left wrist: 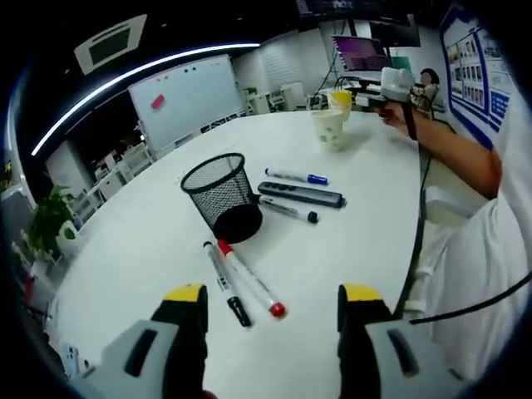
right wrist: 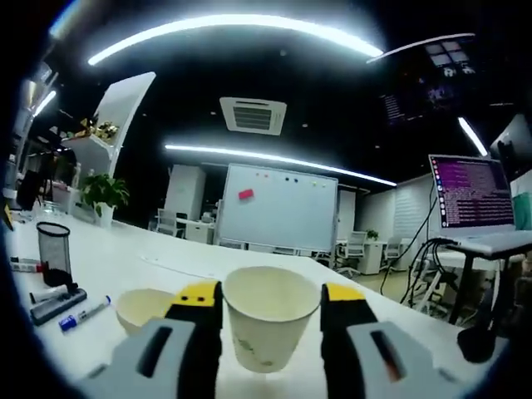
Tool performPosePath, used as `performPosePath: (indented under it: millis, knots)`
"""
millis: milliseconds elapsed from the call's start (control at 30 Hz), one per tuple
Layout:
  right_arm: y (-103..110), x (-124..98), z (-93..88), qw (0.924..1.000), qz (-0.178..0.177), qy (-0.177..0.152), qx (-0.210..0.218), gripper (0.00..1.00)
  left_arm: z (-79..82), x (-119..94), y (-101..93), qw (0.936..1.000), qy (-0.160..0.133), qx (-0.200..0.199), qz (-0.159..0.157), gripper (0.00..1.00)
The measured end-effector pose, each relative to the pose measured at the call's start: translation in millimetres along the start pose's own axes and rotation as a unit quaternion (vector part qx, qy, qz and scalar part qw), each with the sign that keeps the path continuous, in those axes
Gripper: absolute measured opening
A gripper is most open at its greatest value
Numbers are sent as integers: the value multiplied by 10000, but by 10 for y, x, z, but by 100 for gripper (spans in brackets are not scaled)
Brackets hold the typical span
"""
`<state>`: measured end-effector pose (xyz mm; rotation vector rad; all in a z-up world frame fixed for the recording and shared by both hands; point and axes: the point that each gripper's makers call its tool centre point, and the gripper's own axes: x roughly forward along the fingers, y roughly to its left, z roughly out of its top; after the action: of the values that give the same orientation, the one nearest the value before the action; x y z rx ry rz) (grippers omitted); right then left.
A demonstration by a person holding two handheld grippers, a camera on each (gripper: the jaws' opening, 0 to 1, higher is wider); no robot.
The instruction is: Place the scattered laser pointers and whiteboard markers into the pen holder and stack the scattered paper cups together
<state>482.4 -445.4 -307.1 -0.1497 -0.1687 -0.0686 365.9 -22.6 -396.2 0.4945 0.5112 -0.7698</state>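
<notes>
My left gripper [left wrist: 273,296] hangs open above the white table [left wrist: 150,249]. Just beyond its jaws lie a red-capped marker [left wrist: 249,278] and a black-capped marker [left wrist: 226,283]. Past them the black mesh pen holder [left wrist: 223,195] stands upright. To its right lie a blue-capped marker [left wrist: 295,176], a black laser pointer [left wrist: 301,195] and another marker [left wrist: 287,209]. Two paper cups [left wrist: 330,129] [left wrist: 340,101] stand far off, near the right gripper [left wrist: 391,87]. In the right gripper view my right gripper [right wrist: 270,298] is open, its jaws flanking an upright paper cup [right wrist: 268,320]. A second cup [right wrist: 143,309] stands to its left.
A person's arm [left wrist: 457,154] holds the right gripper, and a black cable [left wrist: 416,241] runs along the table's right edge. A whiteboard [right wrist: 278,214] stands behind the table, with a laptop [right wrist: 474,199] on a stand to the right. The pen holder [right wrist: 52,249] is far left.
</notes>
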Motion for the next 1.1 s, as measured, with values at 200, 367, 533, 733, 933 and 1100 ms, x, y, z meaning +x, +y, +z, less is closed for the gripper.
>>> performPosePath:
  millis: [200, 367, 533, 733, 933, 1100]
  knots:
    - [-15, -26, 125, 9995, -66, -276, -126, 46, -13, 1, -1, 10000, 2, 4, -11, 63]
    - [34, -27, 142, 9995, 0, -267, -176, 46, -24, 5, 1, 10000, -2, -20, -9, 63]
    - [53, -31, 243, 9990, 15, -383, -208, 46, -32, -8, -5, 10000, 26, -1, -15, 63]
    - [105, -81, 467, 9959, 23, -827, -372, 46, -54, -7, 12, 10000, 25, -26, 10, 63]
    - [143, -128, 639, 9924, 58, -1179, -345, 46, -23, -27, 41, 10000, -35, -44, 69, 63]
    - [148, -117, 647, 9922, 86, -1202, -325, 46, -30, -26, 23, 10000, -22, -15, 47, 63]
